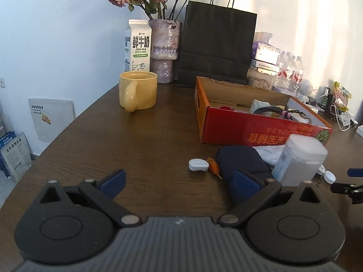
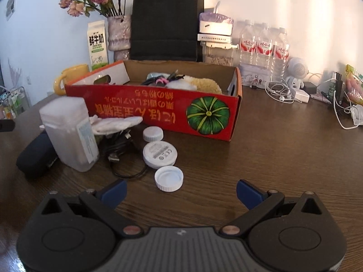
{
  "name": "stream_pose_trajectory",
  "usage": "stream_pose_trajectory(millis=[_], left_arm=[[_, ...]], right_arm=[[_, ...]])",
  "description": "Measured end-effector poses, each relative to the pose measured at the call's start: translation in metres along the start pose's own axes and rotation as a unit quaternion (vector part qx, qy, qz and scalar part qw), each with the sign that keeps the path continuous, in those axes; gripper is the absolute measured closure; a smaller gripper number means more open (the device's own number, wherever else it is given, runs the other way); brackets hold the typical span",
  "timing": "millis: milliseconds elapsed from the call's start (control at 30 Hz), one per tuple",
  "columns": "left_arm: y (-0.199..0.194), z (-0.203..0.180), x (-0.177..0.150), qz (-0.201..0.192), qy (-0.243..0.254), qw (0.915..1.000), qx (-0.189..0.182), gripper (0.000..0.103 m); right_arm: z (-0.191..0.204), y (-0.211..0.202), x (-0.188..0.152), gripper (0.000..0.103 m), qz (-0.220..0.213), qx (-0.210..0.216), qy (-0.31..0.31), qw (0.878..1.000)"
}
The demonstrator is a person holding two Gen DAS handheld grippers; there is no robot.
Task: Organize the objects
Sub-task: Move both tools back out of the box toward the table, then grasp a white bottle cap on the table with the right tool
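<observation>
On the brown table (image 2: 261,154), one red box (image 2: 158,113) stands behind three white caps (image 2: 169,178), one frosted jar (image 2: 68,133). My left gripper (image 1: 179,181) and right gripper (image 2: 181,191) both gape wide, empty.

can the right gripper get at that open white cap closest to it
Probably yes. The right gripper is open and the white cap lies just ahead on bare table, slightly left of centre, clear of the round disc behind it.

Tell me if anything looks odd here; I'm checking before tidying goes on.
The red box sits with its printing upside down to both cameras. Loose white caps, a round white disc, a tangled black cable and a white cloth lie scattered on the table before it.
</observation>
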State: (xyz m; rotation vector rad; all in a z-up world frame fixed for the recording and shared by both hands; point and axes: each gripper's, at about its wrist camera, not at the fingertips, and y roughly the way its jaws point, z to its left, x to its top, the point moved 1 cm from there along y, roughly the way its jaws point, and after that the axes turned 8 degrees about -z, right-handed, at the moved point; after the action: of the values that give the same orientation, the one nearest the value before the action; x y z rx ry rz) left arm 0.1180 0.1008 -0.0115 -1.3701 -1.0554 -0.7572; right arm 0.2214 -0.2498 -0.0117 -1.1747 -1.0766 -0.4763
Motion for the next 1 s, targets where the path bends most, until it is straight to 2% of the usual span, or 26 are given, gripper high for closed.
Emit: stream_pose_trajectory(millis=[233,367,567,600,667,733,1000], left_arm=[[-0.009,-0.004,-0.002,-0.001,0.002,1.0000,0.000,0.000],[-0.009,-0.008,-0.003,0.001,0.003,1.0000,-0.002,0.000],[-0.008,-0.015,-0.004,0.004,0.005,0.9999,-0.010,0.000],[-0.007,-0.016,-0.004,0.005,0.006,0.9999,-0.011,0.000],[-0.005,-0.019,-0.004,0.007,0.007,0.9999,-0.014,0.000],[-0.003,-0.021,-0.005,0.008,0.009,0.9998,-0.016,0.000],[0.003,-0.031,-0.007,0.016,0.010,0.9995,-0.026,0.000]], right_arm=[[-0.003,0.004,0.000,0.002,-0.001,0.000,0.009,1.000],[-0.004,0.007,0.000,0.011,0.000,-0.002,0.014,1.000],[0.000,0.009,0.001,0.044,-0.004,0.015,0.012,1.000],[0.001,0.009,0.001,0.047,-0.006,0.018,0.010,1.000],[0.004,0.008,0.002,0.065,-0.010,0.028,0.009,1.000],[0.006,0.007,0.002,0.076,-0.011,0.029,0.004,1.000],[0.009,0.005,0.002,0.076,-0.017,0.031,0.000,0.999]])
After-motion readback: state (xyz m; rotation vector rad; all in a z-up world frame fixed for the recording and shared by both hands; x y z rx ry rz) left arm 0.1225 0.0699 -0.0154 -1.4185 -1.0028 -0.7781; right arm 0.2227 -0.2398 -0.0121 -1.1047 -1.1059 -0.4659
